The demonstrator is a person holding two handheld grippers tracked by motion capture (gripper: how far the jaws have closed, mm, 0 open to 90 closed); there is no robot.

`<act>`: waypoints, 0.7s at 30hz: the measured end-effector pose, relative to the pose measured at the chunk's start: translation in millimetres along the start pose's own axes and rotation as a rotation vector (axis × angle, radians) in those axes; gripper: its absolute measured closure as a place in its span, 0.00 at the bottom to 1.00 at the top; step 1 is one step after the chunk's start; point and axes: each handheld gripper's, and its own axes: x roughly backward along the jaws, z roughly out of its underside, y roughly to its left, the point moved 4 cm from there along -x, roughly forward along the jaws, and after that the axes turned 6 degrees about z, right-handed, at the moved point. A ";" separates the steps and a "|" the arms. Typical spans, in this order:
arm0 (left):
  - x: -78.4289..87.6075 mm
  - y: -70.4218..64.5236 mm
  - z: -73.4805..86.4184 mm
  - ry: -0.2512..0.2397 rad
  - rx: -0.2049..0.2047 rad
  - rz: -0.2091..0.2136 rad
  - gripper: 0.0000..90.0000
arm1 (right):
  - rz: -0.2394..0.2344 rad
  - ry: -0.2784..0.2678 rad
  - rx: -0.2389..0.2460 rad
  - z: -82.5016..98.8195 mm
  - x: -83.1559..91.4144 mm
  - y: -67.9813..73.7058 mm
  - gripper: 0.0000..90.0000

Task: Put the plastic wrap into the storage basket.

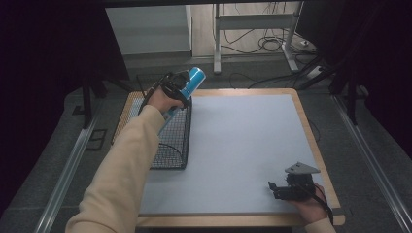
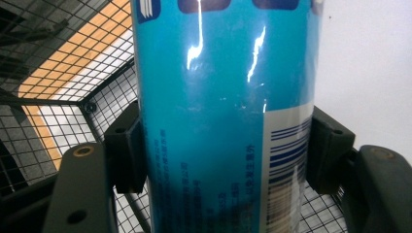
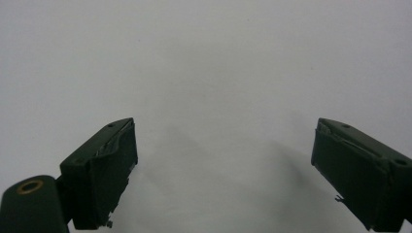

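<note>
A blue cylindrical can [image 1: 193,80] with a barcode and small print is held tilted above the black wire basket [image 1: 172,141] at the table's left side. My left gripper [image 1: 176,87] is shut on the can [image 2: 223,121], its two black jaws pressing the sides, with the basket mesh [image 2: 63,111] below. My right gripper [image 1: 282,188] rests low on the grey mat near the table's front right corner. Its jaws stand wide apart over bare mat, open with nothing between its fingertips [image 3: 224,165].
A grey mat [image 1: 243,145] covers the wooden table [image 1: 313,145]. Beyond the far edge are a white table frame [image 1: 252,29] and cables on the floor [image 1: 272,43]. Dark curtains flank both sides.
</note>
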 end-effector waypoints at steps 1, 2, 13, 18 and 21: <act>-1.2 0.4 0.1 0.002 -0.003 -0.002 0.35 | 0.002 -0.001 0.001 0.0 -0.2 0.1 0.11; -1.2 0.4 0.1 0.002 -0.003 -0.002 0.35 | 0.001 -0.001 0.001 -0.1 -0.1 0.3 0.11; -17.1 3.3 2.9 0.024 0.004 -0.012 0.35 | 0.002 0.002 -0.001 0.4 -0.5 -0.5 0.11; -23.7 4.0 4.7 0.039 0.003 -0.019 0.35 | 0.003 0.001 -0.003 0.2 0.0 -0.7 0.11; -24.8 5.1 5.2 0.040 0.002 -0.019 0.35 | 0.003 0.002 -0.002 0.4 -0.1 -0.6 0.11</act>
